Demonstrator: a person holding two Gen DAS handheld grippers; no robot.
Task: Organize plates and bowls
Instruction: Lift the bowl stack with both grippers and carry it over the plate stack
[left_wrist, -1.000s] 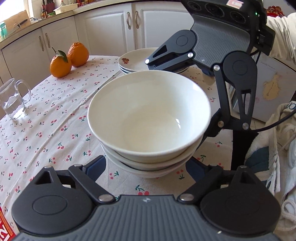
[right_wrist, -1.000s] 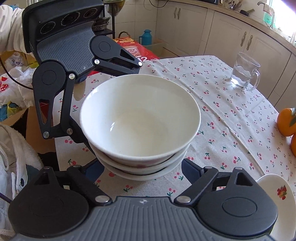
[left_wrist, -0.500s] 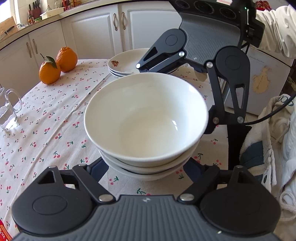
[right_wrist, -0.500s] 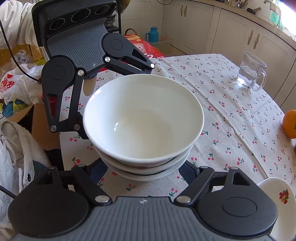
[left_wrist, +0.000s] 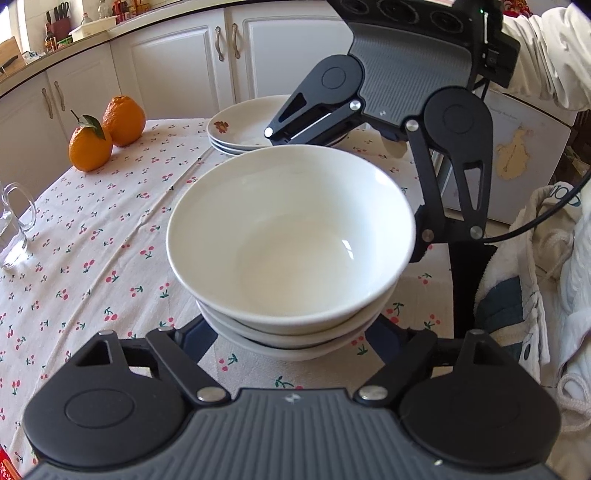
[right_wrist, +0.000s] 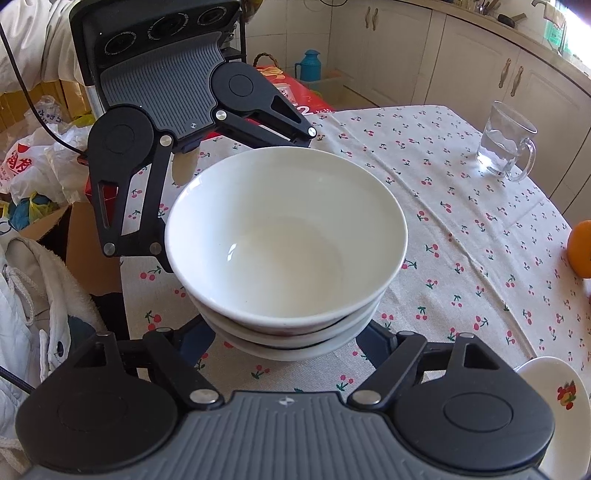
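Note:
A stack of three white bowls (left_wrist: 291, 240) fills the middle of both wrist views (right_wrist: 288, 243). My left gripper (left_wrist: 291, 332) and my right gripper (right_wrist: 286, 334) face each other across the stack, jaws spread wide around its lower bowls from opposite sides. The fingertips are hidden under the bowls, so contact is not visible. The stack seems slightly above the cherry-print tablecloth (left_wrist: 92, 258). A stack of white plates (left_wrist: 247, 125) with a fruit print stands behind, beside the right gripper body; its edge shows in the right wrist view (right_wrist: 557, 406).
Two oranges (left_wrist: 105, 131) lie at the far left of the table. A glass mug of water (right_wrist: 504, 142) stands near the table edge. White cabinets line the back. A red box (right_wrist: 295, 96) and bags sit off the table beside the left gripper.
Both grippers and the bowl stack have shifted together; the plates and oranges have moved right in the left wrist view. The grip on the stack looks unchanged.

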